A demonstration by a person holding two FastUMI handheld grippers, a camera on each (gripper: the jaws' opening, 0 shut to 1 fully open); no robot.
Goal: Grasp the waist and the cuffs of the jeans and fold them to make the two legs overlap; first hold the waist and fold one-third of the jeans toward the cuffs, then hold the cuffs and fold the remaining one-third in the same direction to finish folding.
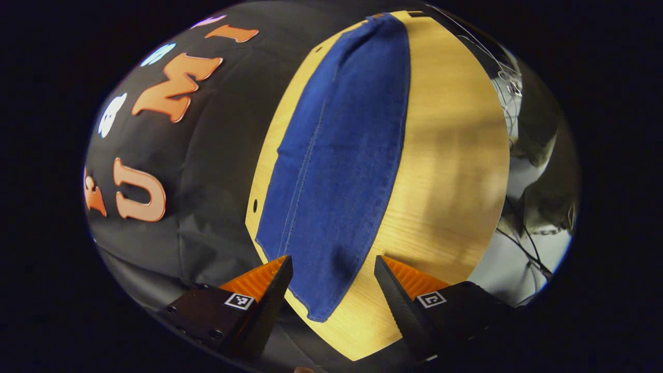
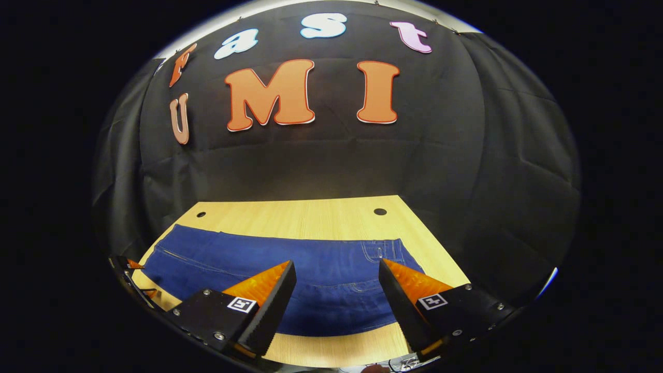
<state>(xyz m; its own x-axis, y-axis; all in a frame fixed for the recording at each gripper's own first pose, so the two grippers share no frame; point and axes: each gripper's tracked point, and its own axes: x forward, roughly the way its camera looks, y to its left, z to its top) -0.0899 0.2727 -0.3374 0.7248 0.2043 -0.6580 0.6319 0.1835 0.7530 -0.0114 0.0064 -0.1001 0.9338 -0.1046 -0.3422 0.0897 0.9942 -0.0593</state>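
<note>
The dark blue denim jeans (image 1: 336, 171) lie flat on the light wooden tabletop (image 1: 456, 171), spread out lengthwise so that they cover a long band of the board. In the left gripper view the cloth runs away from the camera as one long blue strip with a stitched seam down its length; its near end, a hemmed edge, lies just below and between the fingers, and the far end reaches almost to the far rim of the board. The left gripper (image 1: 334, 267) hangs above this near end with its two fingers spread wide and nothing between them; the pictures do not settle whether the tips touch the cloth.

In the right gripper view the jeans (image 2: 321, 274) lie crosswise in front of the camera (their long side parallel to the black cloth wall (image 2: 331, 166) behind), and a belt loop and pocket stitching show on the right part of the denim, which marks the waist end. The right gripper (image 2: 336, 272) is held over the near edge of the cloth, its fingers likewise set far apart and gripping nothing. A bare strip of the tabletop (image 2: 290, 217) with two small round holes lies between the jeans and the wall. At the far left edge of this view a part of the other gripper shows near the left end of the jeans.
</note>
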